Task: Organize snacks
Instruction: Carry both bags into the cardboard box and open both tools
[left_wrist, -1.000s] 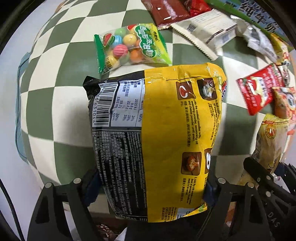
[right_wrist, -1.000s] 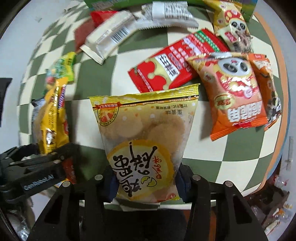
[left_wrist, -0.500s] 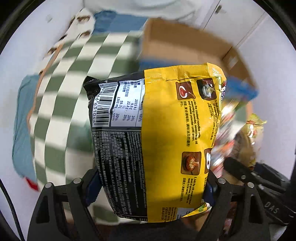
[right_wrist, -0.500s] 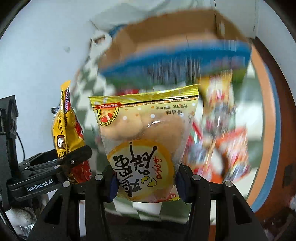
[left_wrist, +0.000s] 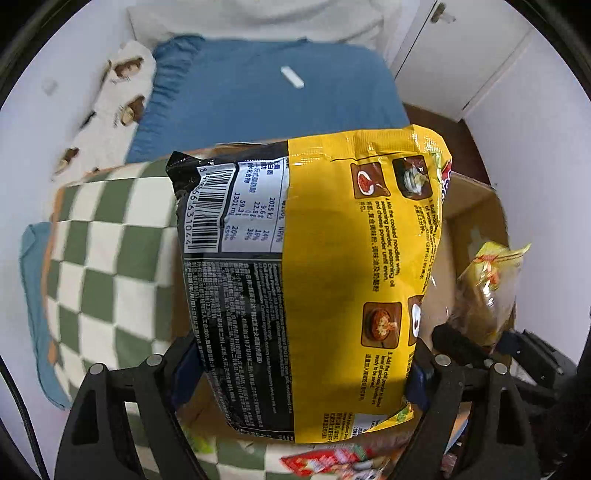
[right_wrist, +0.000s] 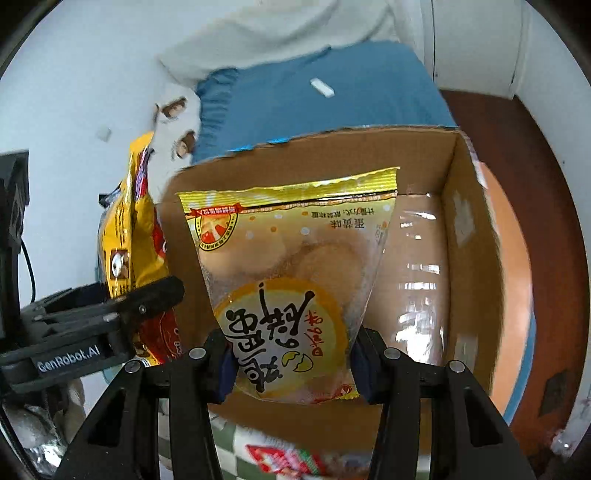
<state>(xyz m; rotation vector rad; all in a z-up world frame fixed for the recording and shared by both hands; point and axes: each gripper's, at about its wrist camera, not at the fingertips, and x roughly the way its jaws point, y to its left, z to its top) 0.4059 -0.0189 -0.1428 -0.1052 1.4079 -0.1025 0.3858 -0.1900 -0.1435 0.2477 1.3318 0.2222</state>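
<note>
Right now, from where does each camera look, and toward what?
Left wrist: on the left gripper, looking down past its noodle packet at the checkered cloth.
Right wrist: on the right gripper, looking down past its egg snack bag into the cardboard box.
Shared: both packets, the box, the blue cushion.

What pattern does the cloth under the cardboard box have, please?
Green-and-white checks on the cloth, clearest in the left wrist view.

On the yellow noodle packet (left_wrist: 332, 266) in my left claw (left_wrist: 299, 369) I read barcode digits "6631044" and "2015 kJ"; that claw's side, seen from my right wrist, says "GenRobot.AI".
</note>
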